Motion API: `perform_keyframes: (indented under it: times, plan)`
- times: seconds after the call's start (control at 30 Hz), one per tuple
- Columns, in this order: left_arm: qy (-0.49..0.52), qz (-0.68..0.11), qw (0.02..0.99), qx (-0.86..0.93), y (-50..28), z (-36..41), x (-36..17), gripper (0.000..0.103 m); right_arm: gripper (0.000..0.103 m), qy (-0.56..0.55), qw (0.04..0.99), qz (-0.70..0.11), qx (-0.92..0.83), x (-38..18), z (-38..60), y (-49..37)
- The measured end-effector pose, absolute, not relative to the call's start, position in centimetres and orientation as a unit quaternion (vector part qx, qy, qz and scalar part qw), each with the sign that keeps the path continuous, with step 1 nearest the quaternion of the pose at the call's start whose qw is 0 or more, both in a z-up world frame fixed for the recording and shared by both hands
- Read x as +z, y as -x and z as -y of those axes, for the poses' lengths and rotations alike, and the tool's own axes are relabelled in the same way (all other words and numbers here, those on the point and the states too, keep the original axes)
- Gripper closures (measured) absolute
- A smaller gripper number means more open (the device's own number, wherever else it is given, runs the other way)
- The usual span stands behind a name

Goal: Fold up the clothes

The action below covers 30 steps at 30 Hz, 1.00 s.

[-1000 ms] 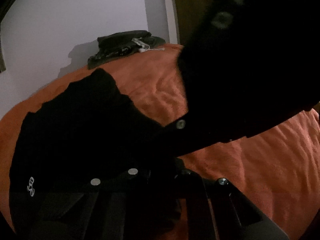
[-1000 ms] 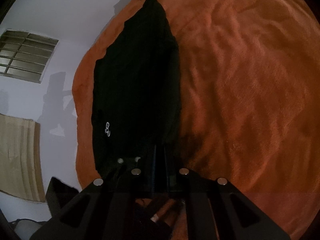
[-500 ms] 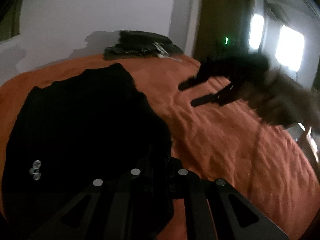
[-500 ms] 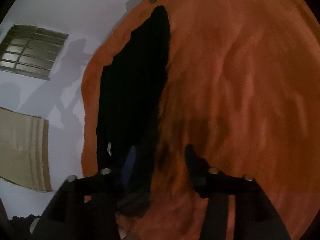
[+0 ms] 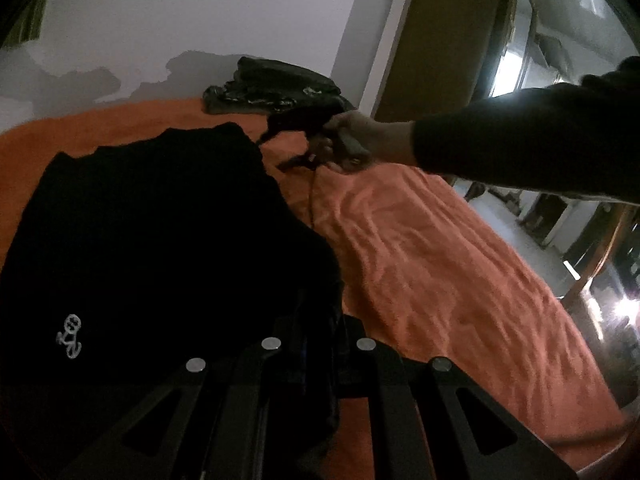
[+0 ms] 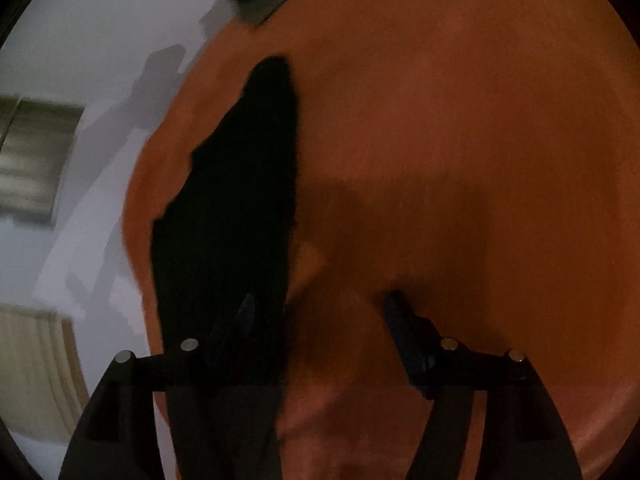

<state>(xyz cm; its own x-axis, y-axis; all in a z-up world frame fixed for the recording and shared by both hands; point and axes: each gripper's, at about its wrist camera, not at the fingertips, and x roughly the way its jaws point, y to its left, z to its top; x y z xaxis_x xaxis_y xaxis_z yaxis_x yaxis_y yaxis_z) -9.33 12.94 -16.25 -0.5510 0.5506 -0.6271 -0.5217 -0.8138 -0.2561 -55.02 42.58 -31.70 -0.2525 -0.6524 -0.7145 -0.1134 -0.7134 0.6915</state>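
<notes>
Lying on the orange bed (image 5: 420,264), the black shirt (image 5: 152,232) is pinched by the left hand-held gripper (image 5: 316,344), while the right hand-held gripper (image 6: 320,312) is being opened, empty.

**Dim bedroom, orange bed**

An orange blanket (image 5: 440,272) covers the bed; a pale wall (image 5: 192,12) rises behind it; a brown door (image 5: 444,36) stands right of the wall; bright windows (image 5: 508,64) glare beyond; a beige curtain (image 6: 36,368) hangs left.

- black garment with a small white stick-figure print (image 5: 152,240) lies flat on the orange-blanketed bed (image 5: 440,280), toward its left side near the pale wall (image 5: 200,20)
- pile of dark folded clothes (image 5: 272,84) sits at the bed's far end, behind the garment, against that wall
- right of the garment the bed is open blanket
</notes>
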Motion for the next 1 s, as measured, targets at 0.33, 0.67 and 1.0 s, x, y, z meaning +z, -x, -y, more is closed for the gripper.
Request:
perform_keyframes:
  times: [0.33, 0.67, 1.0]
  plan:
    - [0.362, 0.046, 0.311, 0.877, 10.2, -10.0, -15.7, 0.095, 0.043, -0.581, 0.238, 0.290, -0.723, -31.5, -40.1, 58.9]
    - [0.353, 0.095, 0.286, 0.886, 10.0, -3.2, -15.0, 0.095, 0.101, -0.563, 0.190, 0.188, -0.782, -25.7, -34.7, 59.3]
    - [0.373, 0.238, 0.239, 0.864, 8.3, 10.5, -17.3, 0.097, 0.101, -0.566, 0.230, 0.055, -0.790, -18.1, -16.6, 62.0]
